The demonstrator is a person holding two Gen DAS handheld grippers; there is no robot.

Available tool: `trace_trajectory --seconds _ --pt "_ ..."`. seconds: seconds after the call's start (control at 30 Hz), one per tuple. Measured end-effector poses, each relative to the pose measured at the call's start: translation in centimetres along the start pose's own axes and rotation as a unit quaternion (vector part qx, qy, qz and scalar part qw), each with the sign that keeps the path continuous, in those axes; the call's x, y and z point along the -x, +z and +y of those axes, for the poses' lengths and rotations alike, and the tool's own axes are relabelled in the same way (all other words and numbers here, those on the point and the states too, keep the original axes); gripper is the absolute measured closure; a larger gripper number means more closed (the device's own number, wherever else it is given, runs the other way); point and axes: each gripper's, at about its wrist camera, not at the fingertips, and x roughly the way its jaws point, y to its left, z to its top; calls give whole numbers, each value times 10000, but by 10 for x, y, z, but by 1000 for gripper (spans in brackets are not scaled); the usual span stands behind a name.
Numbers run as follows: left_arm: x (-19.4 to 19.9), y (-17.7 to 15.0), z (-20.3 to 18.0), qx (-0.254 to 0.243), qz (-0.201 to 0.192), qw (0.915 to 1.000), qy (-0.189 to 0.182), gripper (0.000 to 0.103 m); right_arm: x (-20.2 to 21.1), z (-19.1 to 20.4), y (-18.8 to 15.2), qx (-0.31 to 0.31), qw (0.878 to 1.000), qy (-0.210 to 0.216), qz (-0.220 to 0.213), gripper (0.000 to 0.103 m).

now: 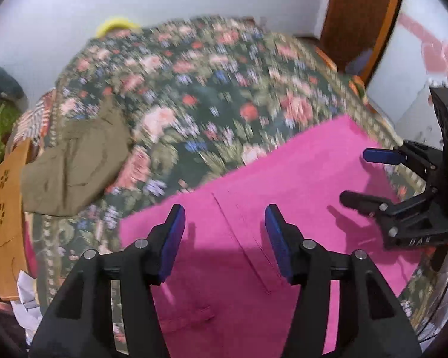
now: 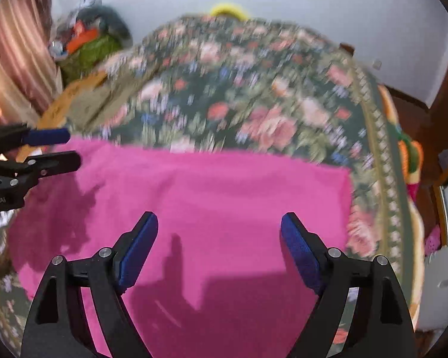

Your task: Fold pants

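Note:
Bright pink pants (image 1: 283, 179) lie folded flat in a rectangle on the near part of a floral bedspread (image 1: 209, 89). My left gripper (image 1: 225, 211) hovers over their left part, open, with nothing between its blue pads. My right gripper (image 1: 358, 176) stands open over the pants' right edge. In the right wrist view the pink pants (image 2: 209, 185) fill the foreground under my open right gripper (image 2: 219, 219), and my left gripper (image 2: 70, 147) shows open at their left edge. Neither gripper holds cloth.
An olive garment (image 1: 74, 161) lies on the bedspread's left side beside a brown wooden board (image 1: 6, 208). A yellow object (image 2: 228, 10) sits at the bed's far edge against the white wall. A wooden door (image 1: 361, 15) stands far right; a cluttered pile (image 2: 89, 41) far left.

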Motion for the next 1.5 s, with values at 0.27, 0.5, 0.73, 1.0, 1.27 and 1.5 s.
trace_trajectory --seconds 0.27,0.5,0.73,1.0,1.27,1.5 --pt "-16 -31 -8 -268 221 9993 162 38 -13 14 -29 541 9971 -222 494 20" --pt "9 -57 -5 -305 66 9991 293 31 11 -1 -58 14 9987 -123 491 20" --pt "28 -78 11 81 73 9998 179 25 35 -13 -86 -454 9979 -56 454 20" --pt "49 -106 16 209 -71 9994 278 23 55 -16 -115 -604 9971 -111 455 20" --pt "69 -115 21 254 -149 9967 760 22 69 -12 -116 -550 9970 -338 424 20" --pt "106 -129 55 1272 -256 9911 311 22 97 12 -92 -481 9986 -96 -205 20"
